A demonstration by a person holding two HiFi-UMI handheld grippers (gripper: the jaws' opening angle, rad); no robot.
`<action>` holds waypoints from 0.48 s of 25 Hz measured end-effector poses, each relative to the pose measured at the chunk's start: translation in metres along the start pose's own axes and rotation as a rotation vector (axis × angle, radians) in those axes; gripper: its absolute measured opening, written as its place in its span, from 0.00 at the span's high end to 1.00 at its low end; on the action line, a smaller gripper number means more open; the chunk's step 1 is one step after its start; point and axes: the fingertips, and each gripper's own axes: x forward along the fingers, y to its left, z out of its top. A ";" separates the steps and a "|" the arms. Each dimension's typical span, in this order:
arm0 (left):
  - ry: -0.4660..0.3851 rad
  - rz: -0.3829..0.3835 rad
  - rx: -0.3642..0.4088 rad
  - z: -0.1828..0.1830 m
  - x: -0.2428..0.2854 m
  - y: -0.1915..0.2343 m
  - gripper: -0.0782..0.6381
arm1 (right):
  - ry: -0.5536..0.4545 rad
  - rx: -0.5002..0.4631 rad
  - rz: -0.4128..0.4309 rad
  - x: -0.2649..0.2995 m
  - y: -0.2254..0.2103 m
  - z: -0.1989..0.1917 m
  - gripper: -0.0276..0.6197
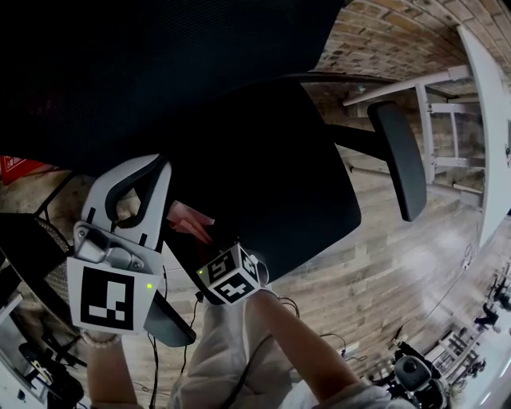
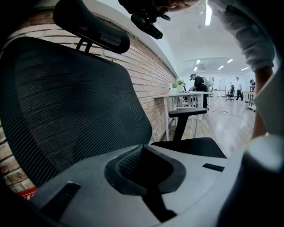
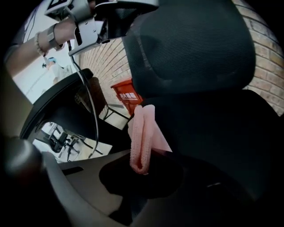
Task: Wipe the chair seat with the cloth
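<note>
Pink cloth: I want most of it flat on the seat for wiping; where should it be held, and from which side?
The right gripper pinches the cloth at its folded end, the rest reaching out over the chair seat. Probably keep that: doubled layers give the fingers bulk. Come from the seat's front edge.

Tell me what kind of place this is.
Most likely an open-plan office or workshop: a mesh office chair, white desks along a brick wall, and ceiling strip lights over a long wooden floor.
</note>
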 end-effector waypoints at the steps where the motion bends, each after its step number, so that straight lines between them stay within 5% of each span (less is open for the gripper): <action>1: -0.004 -0.004 0.006 0.002 0.000 -0.003 0.87 | 0.001 0.006 -0.014 -0.004 -0.005 -0.005 0.87; 12: -0.026 -0.049 0.035 0.024 0.008 -0.044 0.87 | -0.015 0.106 -0.232 -0.068 -0.083 -0.058 0.87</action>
